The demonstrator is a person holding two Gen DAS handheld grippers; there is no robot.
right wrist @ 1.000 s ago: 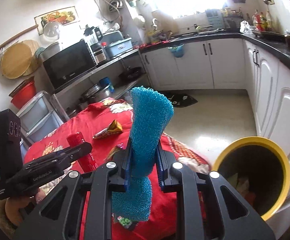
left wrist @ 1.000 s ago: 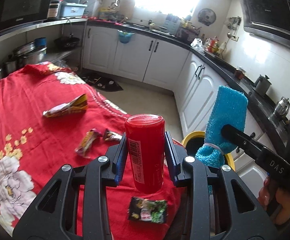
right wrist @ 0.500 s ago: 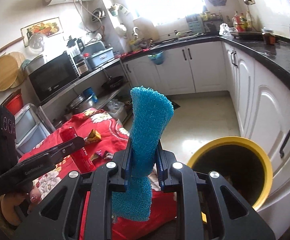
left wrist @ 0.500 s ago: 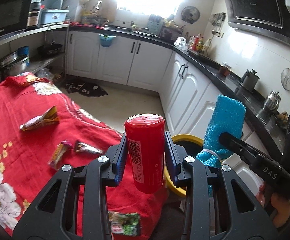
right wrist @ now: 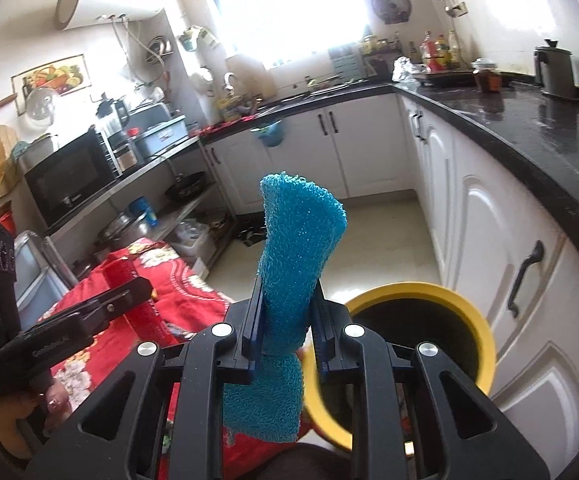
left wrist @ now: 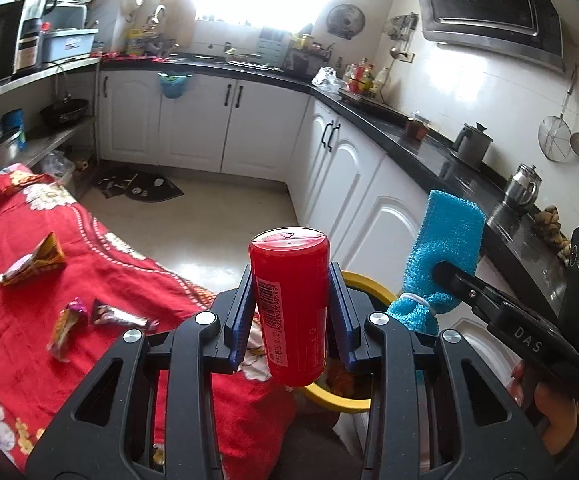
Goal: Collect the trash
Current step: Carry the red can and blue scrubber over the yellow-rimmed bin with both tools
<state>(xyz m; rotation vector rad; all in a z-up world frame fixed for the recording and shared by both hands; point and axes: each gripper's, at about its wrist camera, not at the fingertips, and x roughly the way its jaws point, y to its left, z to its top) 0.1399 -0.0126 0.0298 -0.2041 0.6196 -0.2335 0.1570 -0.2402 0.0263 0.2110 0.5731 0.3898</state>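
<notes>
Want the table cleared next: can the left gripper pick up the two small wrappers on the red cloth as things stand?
Probably not yet: the left gripper is shut on a red can, so the wrappers must wait.

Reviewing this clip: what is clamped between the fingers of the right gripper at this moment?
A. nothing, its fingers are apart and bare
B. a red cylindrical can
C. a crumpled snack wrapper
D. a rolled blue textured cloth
D: the right wrist view shows the right gripper closed on the rolled blue textured cloth, which stands up between its fingers beside the yellow-rimmed bin; the red cylindrical can sits in the left gripper instead.
</notes>
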